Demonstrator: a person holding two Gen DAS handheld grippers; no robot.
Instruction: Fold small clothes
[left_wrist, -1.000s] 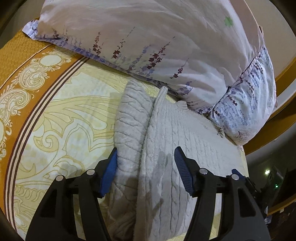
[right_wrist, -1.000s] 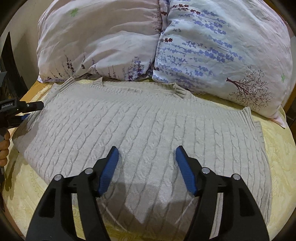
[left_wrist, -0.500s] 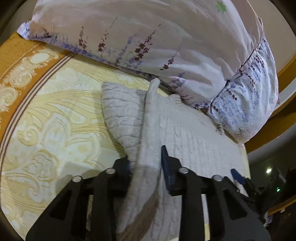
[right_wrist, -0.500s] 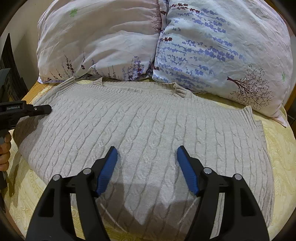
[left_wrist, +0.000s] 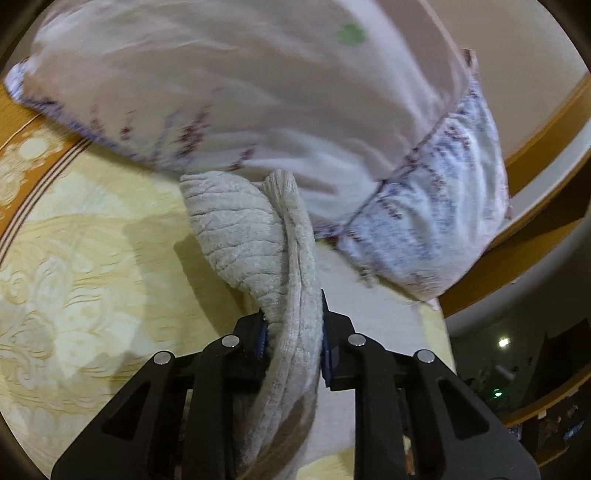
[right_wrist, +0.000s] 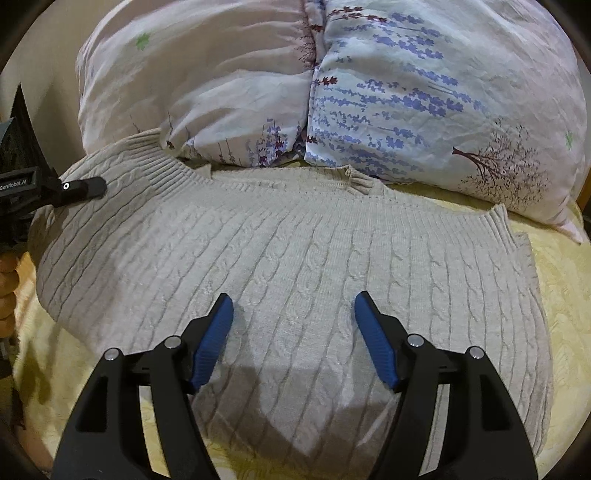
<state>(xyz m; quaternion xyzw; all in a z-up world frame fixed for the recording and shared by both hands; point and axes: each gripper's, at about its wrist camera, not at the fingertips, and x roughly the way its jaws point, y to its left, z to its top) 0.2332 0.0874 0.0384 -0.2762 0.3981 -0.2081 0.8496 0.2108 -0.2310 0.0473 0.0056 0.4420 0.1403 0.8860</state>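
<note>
Left wrist view: left gripper (left_wrist: 291, 341) clamped on bunched edge of grey cable-knit sweater (left_wrist: 255, 236), jaws just closing, knit between pads; fold lifted off yellow patterned bedspread (left_wrist: 74, 266), floral pillow (left_wrist: 258, 85) behind. Right wrist view: right gripper (right_wrist: 293, 321) jaws spread, nothing between them, hovering over sweater lying flat on bed below two pillows.

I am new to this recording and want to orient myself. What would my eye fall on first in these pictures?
First, the grey cable-knit sweater, spread flat across the yellow bedspread and filling the right wrist view. Behind it, two flowered pillows lean side by side. At the sweater's left edge, the left tool has just been closing and now pinches a bunched fold of the knit, while the right tool hangs open above the sweater's middle.
</note>
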